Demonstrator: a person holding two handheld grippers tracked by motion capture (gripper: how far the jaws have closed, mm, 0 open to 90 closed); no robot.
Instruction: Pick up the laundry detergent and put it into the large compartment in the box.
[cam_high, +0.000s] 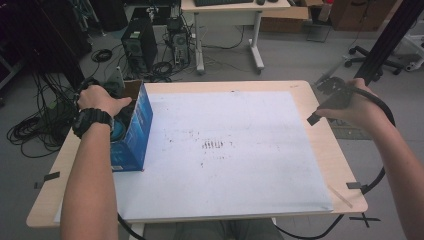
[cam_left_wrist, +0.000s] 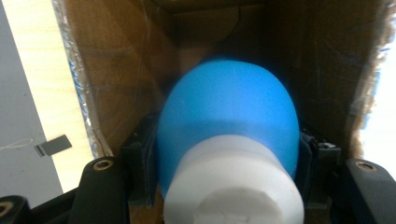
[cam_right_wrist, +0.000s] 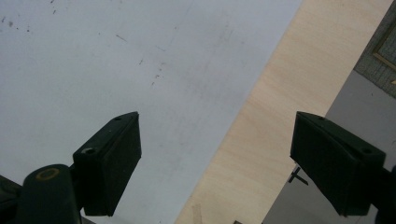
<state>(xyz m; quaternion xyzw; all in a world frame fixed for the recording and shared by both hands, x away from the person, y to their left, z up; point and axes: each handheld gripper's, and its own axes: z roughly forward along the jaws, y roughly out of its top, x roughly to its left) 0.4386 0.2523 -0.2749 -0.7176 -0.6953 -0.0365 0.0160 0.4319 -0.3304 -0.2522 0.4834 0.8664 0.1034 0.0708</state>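
At the desk's (cam_high: 327, 150) left edge my left gripper (cam_left_wrist: 229, 154) clamps a blue-and-white bulb (cam_left_wrist: 229, 135) inside the cardboard box (cam_high: 132, 132); right gripper (cam_right_wrist: 215, 158) gapes over scuffed white sheet (cam_high: 225, 150), cables (cam_high: 35, 127) littering the floor.

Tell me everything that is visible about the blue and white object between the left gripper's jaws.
The blue and white bulb-shaped object has a rounded, smooth blue dome and a matte white cylindrical base that faces the camera. It looks like plastic or foam. The left gripper clamps it from both sides, inside the open brown cardboard box with blue outer sides, at the table's left edge.
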